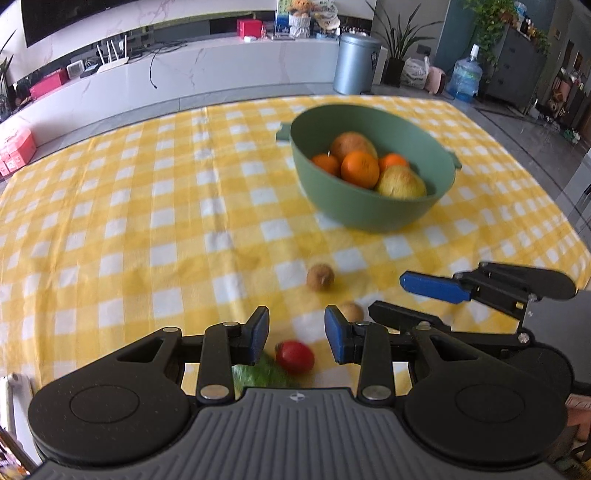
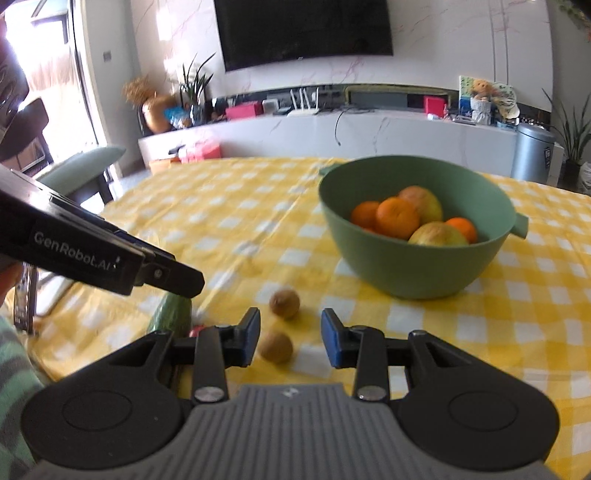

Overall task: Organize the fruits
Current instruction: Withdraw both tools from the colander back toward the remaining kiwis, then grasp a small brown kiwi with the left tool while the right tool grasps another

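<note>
Both the left gripper [image 1: 295, 334] and right gripper [image 2: 290, 338] gape wide, empty, above small fruits near the table's [image 1: 110, 221] edge.

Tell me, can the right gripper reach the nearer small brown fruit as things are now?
Probably yes. The right gripper is open, and the nearer brown fruit lies on the cloth just ahead of its fingers, nothing between them.

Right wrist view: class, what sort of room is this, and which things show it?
Most likely a home living room: a wall-mounted television above a long white media console, and a table with a yellow checked cloth holding a green fruit bowl.
</note>
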The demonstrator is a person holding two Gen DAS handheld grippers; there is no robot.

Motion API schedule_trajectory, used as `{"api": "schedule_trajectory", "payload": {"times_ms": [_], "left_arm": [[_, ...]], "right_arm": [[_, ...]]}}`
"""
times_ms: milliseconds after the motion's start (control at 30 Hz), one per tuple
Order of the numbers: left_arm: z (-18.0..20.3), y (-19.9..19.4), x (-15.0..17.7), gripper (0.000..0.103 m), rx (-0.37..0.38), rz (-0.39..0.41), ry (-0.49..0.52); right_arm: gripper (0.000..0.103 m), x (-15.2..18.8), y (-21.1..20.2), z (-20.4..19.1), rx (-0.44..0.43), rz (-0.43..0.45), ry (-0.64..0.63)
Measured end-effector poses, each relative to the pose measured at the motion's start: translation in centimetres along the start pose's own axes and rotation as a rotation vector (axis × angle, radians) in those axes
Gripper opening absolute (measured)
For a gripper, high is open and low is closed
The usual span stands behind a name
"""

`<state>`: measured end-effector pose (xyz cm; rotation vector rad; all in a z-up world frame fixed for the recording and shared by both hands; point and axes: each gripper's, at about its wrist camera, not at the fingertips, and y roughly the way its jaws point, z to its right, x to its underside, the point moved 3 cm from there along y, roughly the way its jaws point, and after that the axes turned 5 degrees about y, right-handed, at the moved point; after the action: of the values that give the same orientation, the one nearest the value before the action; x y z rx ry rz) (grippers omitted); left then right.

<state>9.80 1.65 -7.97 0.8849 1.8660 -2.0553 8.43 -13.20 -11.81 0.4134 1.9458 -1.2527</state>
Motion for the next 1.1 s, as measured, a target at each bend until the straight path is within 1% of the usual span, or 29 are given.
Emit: {"api": "schedule_trajectory", "payload": {"times_ms": [200,367,633,733,800,833,1100], "left_arm": [[-0.2,0.7,1.3,0.041,0.003,-0.040,-0.015],[-0.2,0.8,1.7,0.041,0.005,-0.049,-0.008],[-0.3,1.0,1.9,0.041,0.017,-0.054,-0.013],[-0.4,1.1,1.9,0.041,0.022,-0.054,-0.024],[-0.5,1.1,1.9,0.041,0.029,-0.054,-0.034],[-0.6,1.2,1.9,0.041,0.032,-0.054,-0.037],[-0.4,1.3,1.8,0.041,0.028,-0.054,-0.042]], "right_arm": [[0.033,0.7,0.9,-1.3,0.016,-0.045,-0.076],[0.033,1.2,2.0,-1.7,0.019,-0.080,-0.104],[0.032,1.4,3.1,-1.7,0.023,-0.114,-0.091],[0.026,1.5,3.4,-1.6,0.019,-0.127,-0.081],[0.024,1.5,3.5,-1.5,0.019,-0.136,-0.075],[0.022,1.5,3.6,-1.5,0.019,-0.139,-0.073],[0.020,1.5,3.7,-1.4,0.016,-0.140,-0.065]]}}
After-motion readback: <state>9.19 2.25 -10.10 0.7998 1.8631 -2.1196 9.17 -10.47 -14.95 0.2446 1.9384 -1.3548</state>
